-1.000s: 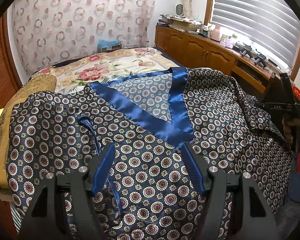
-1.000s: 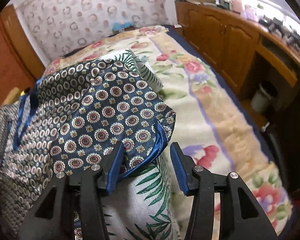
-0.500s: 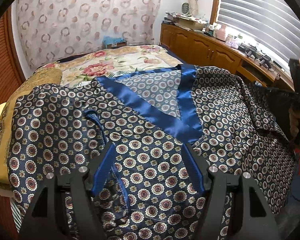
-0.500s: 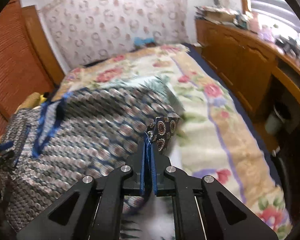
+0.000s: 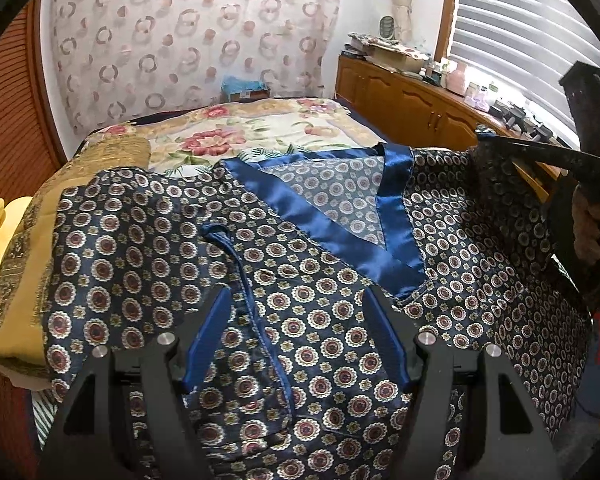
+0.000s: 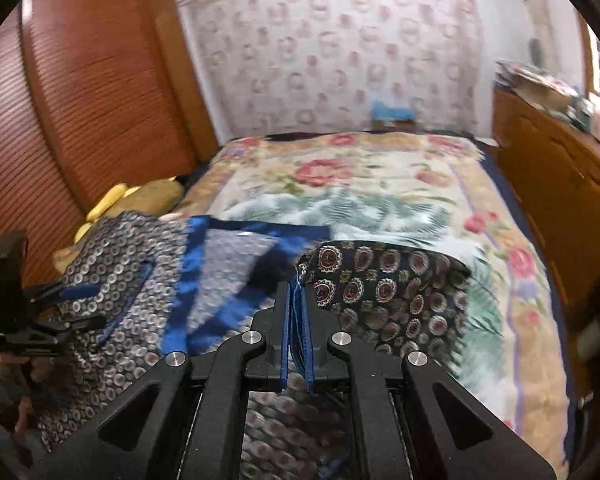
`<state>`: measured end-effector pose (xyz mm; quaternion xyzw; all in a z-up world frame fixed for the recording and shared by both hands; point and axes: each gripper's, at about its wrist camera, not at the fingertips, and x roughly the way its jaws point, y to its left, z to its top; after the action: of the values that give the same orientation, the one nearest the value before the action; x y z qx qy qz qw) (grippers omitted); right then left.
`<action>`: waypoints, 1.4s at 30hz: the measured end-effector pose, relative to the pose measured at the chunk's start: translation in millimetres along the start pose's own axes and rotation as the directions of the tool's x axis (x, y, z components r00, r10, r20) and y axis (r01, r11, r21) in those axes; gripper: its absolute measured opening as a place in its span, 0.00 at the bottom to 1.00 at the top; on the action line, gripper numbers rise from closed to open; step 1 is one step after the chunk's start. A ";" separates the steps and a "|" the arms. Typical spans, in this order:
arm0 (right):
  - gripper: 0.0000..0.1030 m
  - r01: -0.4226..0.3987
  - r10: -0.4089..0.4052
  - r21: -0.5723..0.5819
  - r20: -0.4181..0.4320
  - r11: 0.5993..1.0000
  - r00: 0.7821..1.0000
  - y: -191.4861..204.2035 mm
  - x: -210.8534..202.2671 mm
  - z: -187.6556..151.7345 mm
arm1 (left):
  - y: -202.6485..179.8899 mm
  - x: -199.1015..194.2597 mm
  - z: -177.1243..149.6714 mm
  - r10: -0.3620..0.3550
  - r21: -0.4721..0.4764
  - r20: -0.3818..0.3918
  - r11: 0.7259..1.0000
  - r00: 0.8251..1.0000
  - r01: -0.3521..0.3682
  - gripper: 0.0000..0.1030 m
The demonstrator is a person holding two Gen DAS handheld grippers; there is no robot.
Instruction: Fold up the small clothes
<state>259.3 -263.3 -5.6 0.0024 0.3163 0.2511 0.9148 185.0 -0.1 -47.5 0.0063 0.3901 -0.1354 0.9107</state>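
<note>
Garment: your satin pyjama top [image 5: 332, 304], navy with round medallion print and a glossy blue V-neck band, lies spread on the near end of the bed [image 5: 260, 132].
Left gripper [image 5: 300, 340]: jaws apart, hovering over the chest cloth (nothing pinched).
Right gripper [image 6: 296, 320]: clamped on the sleeve hem, lifting it at the right.
Bedspread: plush floral.

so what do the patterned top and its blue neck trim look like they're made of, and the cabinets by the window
Patterned top: thin, slinky woven fabric, likely silk or polyester satin; it drapes and creases softly. Blue neck trim: glossier satin, catching bright highlights. Cabinets: varnished wood or wood veneer, warm brown with raised panel doors and a slight sheen.
</note>
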 end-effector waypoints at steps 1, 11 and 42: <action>0.03 -0.002 0.002 -0.013 -0.005 1.000 1.000 5.3 5.1 1.6 | 1.0 -0.7 0.1 0.003 -0.002 0.001 1.000 1.000 -0.003 0.66; 0.39 0.075 -0.075 -0.016 0.020 0.997 0.997 -7.9 10.6 5.7 | 15.0 -1.2 -2.3 0.024 -0.026 0.003 0.999 1.000 -0.024 0.66; 0.04 0.120 -0.111 0.059 -0.129 0.991 0.985 -127.8 78.6 -2.9 | 76.8 -9.0 9.6 0.167 -0.110 0.027 0.980 0.986 -0.163 0.66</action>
<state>369.1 -339.2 -74.1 -0.0012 0.3812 0.1866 0.9055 205.2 74.9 -41.7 -0.0130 0.3784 -0.0381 0.9248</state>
